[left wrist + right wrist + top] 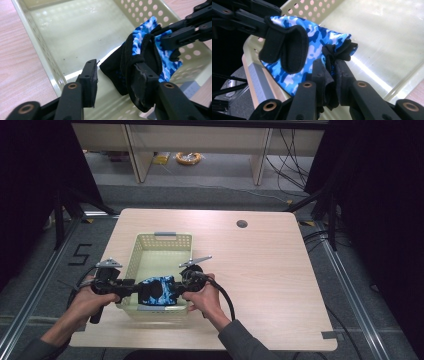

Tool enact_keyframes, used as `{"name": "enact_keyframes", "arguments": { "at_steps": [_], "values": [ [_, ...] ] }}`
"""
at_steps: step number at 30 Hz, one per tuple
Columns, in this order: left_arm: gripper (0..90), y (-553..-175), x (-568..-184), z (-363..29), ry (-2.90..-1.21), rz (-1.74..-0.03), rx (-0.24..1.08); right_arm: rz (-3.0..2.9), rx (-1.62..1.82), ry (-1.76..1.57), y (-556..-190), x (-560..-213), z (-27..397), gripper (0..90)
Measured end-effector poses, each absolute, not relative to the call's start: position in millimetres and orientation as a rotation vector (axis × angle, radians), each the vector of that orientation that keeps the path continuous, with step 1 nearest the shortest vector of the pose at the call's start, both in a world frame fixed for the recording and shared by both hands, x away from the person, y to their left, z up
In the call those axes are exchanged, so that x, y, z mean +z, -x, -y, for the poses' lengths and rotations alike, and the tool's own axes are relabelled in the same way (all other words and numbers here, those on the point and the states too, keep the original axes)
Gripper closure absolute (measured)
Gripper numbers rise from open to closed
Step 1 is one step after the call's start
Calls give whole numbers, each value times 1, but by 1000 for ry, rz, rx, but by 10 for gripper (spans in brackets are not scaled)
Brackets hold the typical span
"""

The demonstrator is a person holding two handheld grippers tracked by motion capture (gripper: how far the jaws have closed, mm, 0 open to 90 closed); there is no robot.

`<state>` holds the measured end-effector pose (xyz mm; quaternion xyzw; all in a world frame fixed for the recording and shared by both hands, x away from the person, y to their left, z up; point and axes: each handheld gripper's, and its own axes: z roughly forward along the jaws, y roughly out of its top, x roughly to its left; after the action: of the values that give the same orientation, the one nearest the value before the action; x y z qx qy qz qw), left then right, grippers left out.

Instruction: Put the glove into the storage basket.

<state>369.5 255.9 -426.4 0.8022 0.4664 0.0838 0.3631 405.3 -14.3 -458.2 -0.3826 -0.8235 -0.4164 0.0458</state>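
Release into the basket (150, 251) is under way: right gripper (331, 68) jaws pinch the camouflage glove (159, 291), left gripper (115, 75) jaws stand apart, so the right must let go next.

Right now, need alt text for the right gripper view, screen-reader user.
The right claw is shut on a bunched black edge of a blue camouflage glove, holding it above a pale perforated basket. One arm of the left claw reaches in from the upper left to the glove's black cuff. Wooden table shows at the lower right.
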Motion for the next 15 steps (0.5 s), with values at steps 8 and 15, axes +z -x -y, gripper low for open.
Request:
{"name": "enact_keyframes", "arguments": {
  "at_steps": [8,15],
  "values": [
    [492,-369,-427,-262,-2076,-1230,210,2550,-1246,1157,-407,-461,14,801],
    [496,-367,-427,-264,-2072,-1225,207,2545,-1229,1161,-406,-462,13,800]
  ]
}}
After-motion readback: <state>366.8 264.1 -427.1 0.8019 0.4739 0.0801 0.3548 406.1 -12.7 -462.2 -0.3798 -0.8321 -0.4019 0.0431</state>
